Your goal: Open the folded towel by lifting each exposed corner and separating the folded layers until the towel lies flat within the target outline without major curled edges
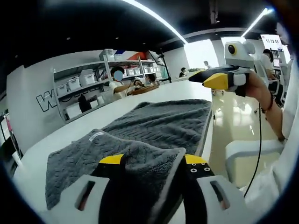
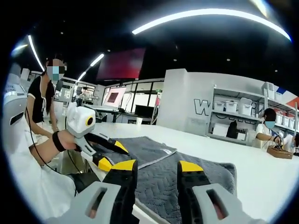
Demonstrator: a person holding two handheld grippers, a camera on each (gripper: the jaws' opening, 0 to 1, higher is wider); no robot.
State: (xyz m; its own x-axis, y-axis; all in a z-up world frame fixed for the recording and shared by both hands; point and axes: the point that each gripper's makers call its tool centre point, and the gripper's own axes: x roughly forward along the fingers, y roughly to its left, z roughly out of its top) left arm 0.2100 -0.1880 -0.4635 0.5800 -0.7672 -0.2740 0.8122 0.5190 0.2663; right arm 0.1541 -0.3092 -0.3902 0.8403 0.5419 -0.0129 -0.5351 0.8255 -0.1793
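Towel [image 1: 159, 123], grey, partly unfolded on white table [image 1: 60, 135]; near corner raised.
Left gripper [image 1: 152, 161] has its jaws closed on a folded-over towel corner, layer draped between them. Right gripper [image 2: 152, 170] hangs above the table edge, jaws parted, holding nothing. Fold with white label [image 2: 164, 150] lies on top. Shelves with white bins [image 1: 79, 81] stand behind; a seated person [image 2: 268, 128] works at the far end.
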